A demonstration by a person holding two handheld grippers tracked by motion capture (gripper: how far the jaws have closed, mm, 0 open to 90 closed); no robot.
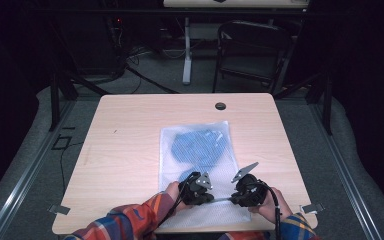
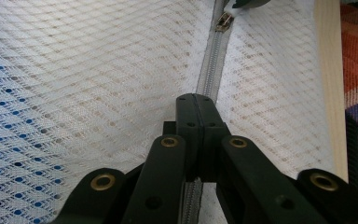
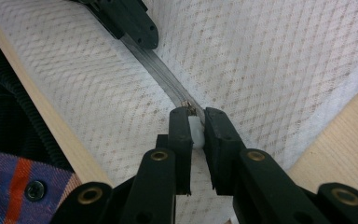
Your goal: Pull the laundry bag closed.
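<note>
White mesh bag's (image 1: 200, 165) zipper (image 2: 210, 77) is clamped in left tool (image 2: 196, 100), its pull (image 3: 195, 131) in right tool (image 3: 196, 122)

A pale wooden bench (image 1: 130, 135) with a round cable hole (image 1: 220, 106) stands on grey carpet (image 1: 25, 165). Beyond it sit a black folding chair (image 1: 252, 47), a white table leg (image 1: 187, 50) and loose cables (image 1: 145, 80); the surroundings are dark.

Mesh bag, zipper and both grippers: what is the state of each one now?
Mesh bag: flat on the table, blue item inside.
Zipper: closed between the grippers.
Zipper pull: clamped by the right gripper.
Left gripper: shut on the zipper.
Right gripper: shut on the zipper pull.
</note>
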